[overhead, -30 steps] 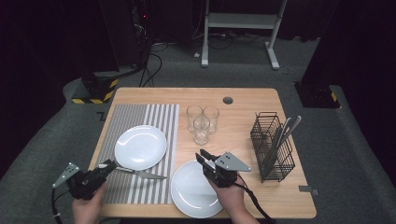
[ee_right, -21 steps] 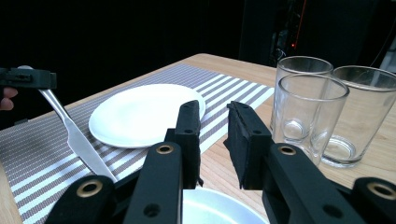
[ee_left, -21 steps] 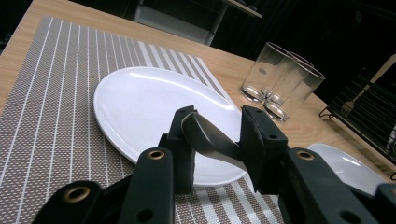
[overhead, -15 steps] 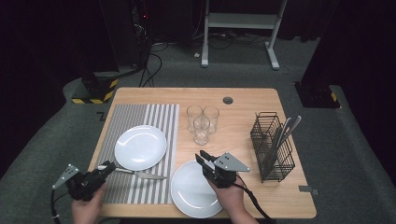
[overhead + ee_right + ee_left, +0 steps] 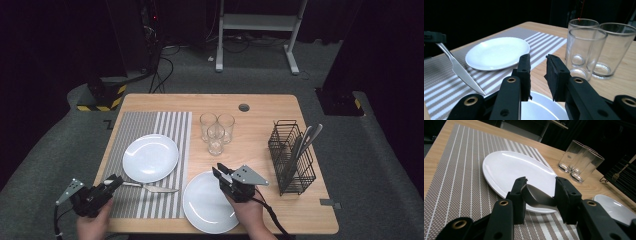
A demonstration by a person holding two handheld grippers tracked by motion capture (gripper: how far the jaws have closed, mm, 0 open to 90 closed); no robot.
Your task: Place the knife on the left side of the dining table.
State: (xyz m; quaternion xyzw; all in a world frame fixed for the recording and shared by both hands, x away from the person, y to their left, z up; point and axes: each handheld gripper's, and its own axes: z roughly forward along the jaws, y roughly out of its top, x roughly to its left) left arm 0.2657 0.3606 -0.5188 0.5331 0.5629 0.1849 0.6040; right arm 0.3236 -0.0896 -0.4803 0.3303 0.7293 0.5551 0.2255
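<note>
A table knife (image 5: 150, 187) lies aslant on the striped placemat (image 5: 150, 125), blade tip on the mat, in front of a white plate (image 5: 150, 157). My left gripper (image 5: 116, 180) is at the mat's front left corner. Its jaws have just been opening, and the knife handle (image 5: 536, 196) still spans the gap between both pads. In the right gripper view the knife (image 5: 461, 71) slopes up from the mat to that gripper. My right gripper (image 5: 220, 171) hovers over the far rim of a second white plate (image 5: 207, 205), jaws slightly apart with nothing between them (image 5: 537, 62).
Three clear glasses (image 5: 216, 131) stand together at the table's middle, just beyond my right gripper. A black wire basket (image 5: 292, 160) holding cutlery stands at the right. A round grommet hole (image 5: 244, 107) sits near the far edge.
</note>
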